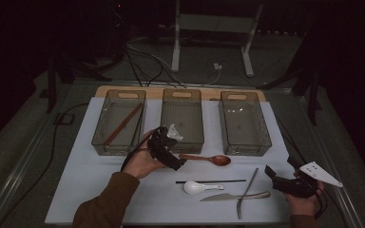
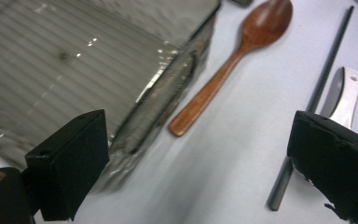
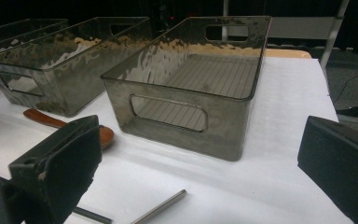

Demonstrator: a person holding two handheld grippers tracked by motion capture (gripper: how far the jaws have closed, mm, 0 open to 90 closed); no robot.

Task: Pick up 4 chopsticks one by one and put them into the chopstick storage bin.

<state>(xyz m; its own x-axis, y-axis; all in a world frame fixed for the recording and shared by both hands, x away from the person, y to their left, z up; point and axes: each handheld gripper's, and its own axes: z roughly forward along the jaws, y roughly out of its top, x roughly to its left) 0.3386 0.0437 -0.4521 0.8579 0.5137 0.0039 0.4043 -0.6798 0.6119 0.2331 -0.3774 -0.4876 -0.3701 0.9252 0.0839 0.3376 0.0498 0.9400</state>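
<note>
Wooden spoon (image 1: pixel 209 158) lies flat on the white counter (image 1: pixel 100 180), just in front of the middle bin (image 1: pixel 182 118), bowl toward the person's right, handle end toward the left tool (image 1: pixel 165 148). In the left gripper view the spoon (image 2: pixel 223 77) runs alongside the bin's front wall (image 2: pixel 168 93), close to it; contact between them cannot be confirmed.

Left tool hovers near the front edge of the middle bin, beside the spoon's handle end. Its jaws are spread wide and grip nothing.

Right tool (image 1: pixel 292 183) is at the counter's near right corner, well apart from the spoon. Its jaws are likewise spread, with nothing between them; they face the right bin (image 3: pixel 191 88).

Other items noted: the left bin (image 1: pixel 119 121) contains brown chopsticks (image 1: pixel 122 124). In front of the spoon lie a black chopstick (image 1: pixel 210 181), a white ceramic spoon (image 1: pixel 197 187), a knife (image 1: pixel 235 195) and a metal rod (image 1: pixel 247 192) that crosses the knife. The right bin (image 1: pixel 244 122) holds nothing visible.
</note>
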